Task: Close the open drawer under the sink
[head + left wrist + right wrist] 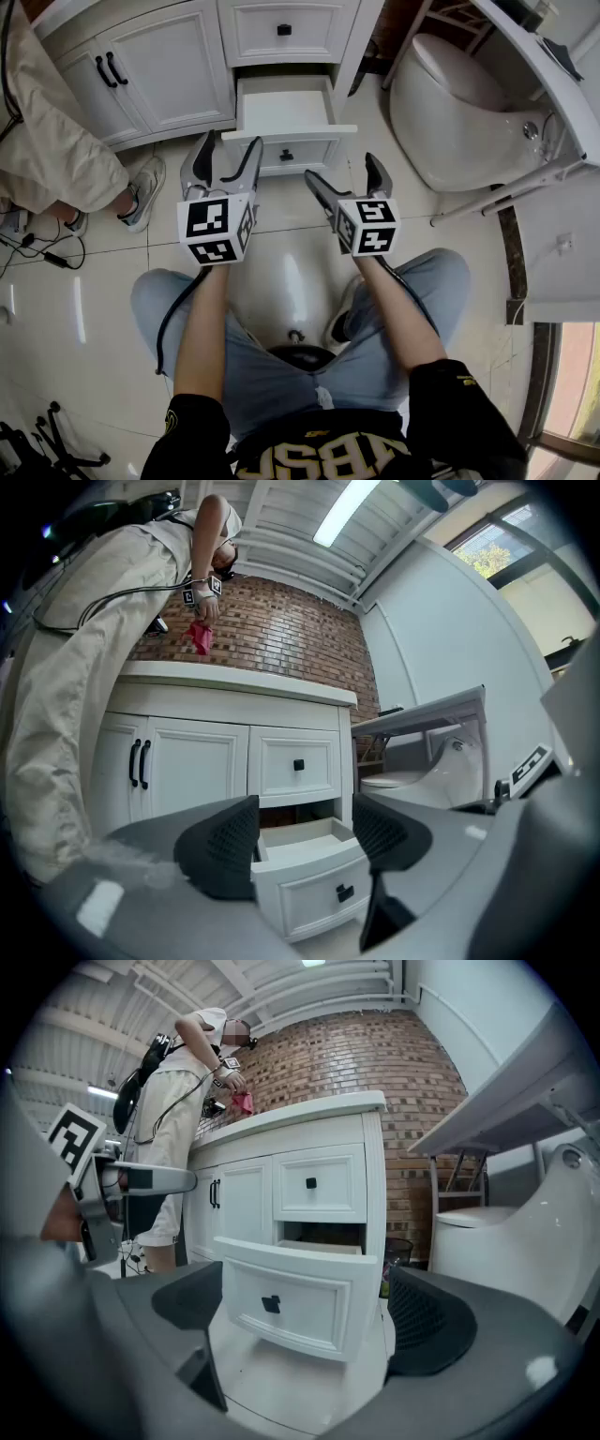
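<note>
Drawer (284,112), the lower of two in the white cabinet (159,70) under the counter (291,1110), stands pulled out, its front panel facing the person who holds the tools. Above it the upper drawer (253,28) is closed. The left claw (231,145) is released, its jaws wide apart and held level. It is in front of the drawer's left corner, near it but, in the left gripper view, short of touching. The right claw (342,169) is also released, jaws spread fully. It tilts slightly downward, close to the drawer's right front, and grasps nothing. A toilet (459,112) sits right of the cabinet on the tiled floor (94,309). A bystander (47,131) in beige stands at the counter on the left.
</note>
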`<state>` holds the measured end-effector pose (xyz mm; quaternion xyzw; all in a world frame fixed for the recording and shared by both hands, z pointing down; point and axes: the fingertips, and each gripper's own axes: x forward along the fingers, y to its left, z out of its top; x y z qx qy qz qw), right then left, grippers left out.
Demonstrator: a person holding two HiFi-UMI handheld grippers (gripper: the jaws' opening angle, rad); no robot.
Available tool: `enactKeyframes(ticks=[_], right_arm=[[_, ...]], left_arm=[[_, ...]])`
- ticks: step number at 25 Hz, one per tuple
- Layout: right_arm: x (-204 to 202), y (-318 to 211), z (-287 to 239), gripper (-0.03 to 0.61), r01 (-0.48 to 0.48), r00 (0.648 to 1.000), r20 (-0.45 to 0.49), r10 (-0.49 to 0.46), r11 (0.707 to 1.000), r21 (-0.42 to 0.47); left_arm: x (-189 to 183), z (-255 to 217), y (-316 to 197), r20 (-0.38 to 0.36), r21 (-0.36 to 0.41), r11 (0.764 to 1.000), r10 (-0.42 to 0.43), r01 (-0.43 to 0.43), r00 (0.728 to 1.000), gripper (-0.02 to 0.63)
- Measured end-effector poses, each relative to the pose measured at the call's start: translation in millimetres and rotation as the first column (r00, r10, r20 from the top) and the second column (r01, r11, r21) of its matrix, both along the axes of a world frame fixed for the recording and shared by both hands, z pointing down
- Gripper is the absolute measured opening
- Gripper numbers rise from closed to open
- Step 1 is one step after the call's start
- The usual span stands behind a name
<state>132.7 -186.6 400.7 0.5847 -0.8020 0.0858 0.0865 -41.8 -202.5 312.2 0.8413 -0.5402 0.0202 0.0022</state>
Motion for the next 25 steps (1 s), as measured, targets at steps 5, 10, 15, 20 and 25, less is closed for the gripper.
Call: enactKeyframes(ticks=[5,10,15,20,25], right_arm=[[1.8,-0.8,27.3,0.545,0.034,0.998,0.057,-0.028,0.994,-0.099],[-7.6,-4.5,50.0,0.451,0.098,0.994,0.060,-0.089,0.982,-0.161],[-20.8,-11.8,65.0,0.361,0.125,0.992,0.025,-0.123,0.975,-0.181],[-39.7,-26.6,70.2,0.334,0.144,0.990,0.018,-0.143,0.972,-0.185],[-54.1,-43.8,85.7,0.299,0.148,0.989,0.015,-0.148,0.965,-0.218]], left_arm=[[6.5,2.3,3.3,0.011,-0.014,1.000,0.007,-0.007,1.000,0.311],[7.8,2.6,5.7,0.020,-0.017,1.000,0.007,-0.007,1.000,0.311],[3.2,6.1,6.9,0.025,-0.026,1.000,0.000,0.001,1.000,0.311],[-3.8,12.2,3.2,0.038,-0.037,0.999,-0.001,0.003,0.999,0.311],[-15.2,23.9,-7.5,0.027,-0.067,0.998,-0.011,0.013,1.000,0.311]])
